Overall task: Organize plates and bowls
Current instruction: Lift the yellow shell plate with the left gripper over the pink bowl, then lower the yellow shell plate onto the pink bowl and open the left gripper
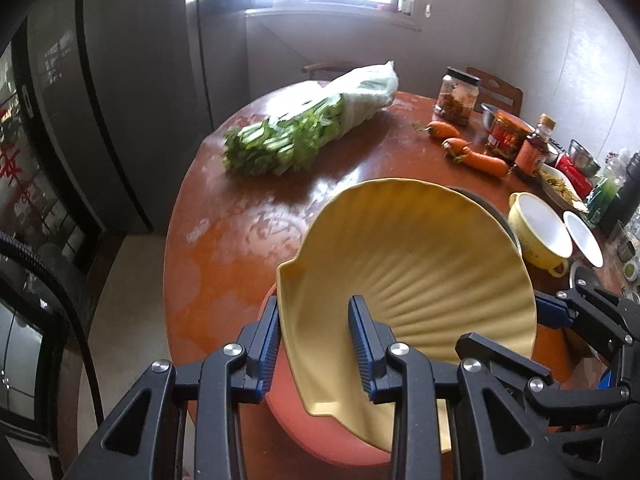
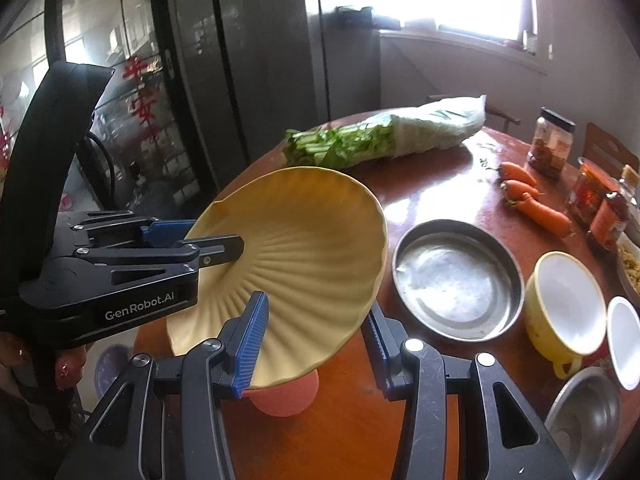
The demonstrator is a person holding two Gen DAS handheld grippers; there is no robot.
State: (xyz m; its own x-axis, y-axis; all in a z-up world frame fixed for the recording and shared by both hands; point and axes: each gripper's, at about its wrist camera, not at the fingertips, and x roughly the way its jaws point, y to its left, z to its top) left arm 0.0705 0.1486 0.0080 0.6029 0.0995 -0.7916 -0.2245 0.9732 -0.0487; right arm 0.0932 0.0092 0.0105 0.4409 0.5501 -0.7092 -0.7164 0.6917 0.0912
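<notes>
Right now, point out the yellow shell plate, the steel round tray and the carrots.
yellow shell plate (image 2: 304, 240): right wrist view, ribbed inner face.
steel round tray (image 2: 456, 280): right wrist view, flat bottom.
carrots (image 2: 540, 210): right wrist view, body of the nearest carrot.

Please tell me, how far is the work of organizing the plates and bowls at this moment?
It looks early. Nothing is clearly stacked yet, except possibly a pink dish under the held plate. In hand: the yellow plate, tilted above the table, clamped by the left gripper and the right gripper on opposite rims. Left: the metal plate, yellow bowl, white dish and steel bowl lie separately.
</notes>
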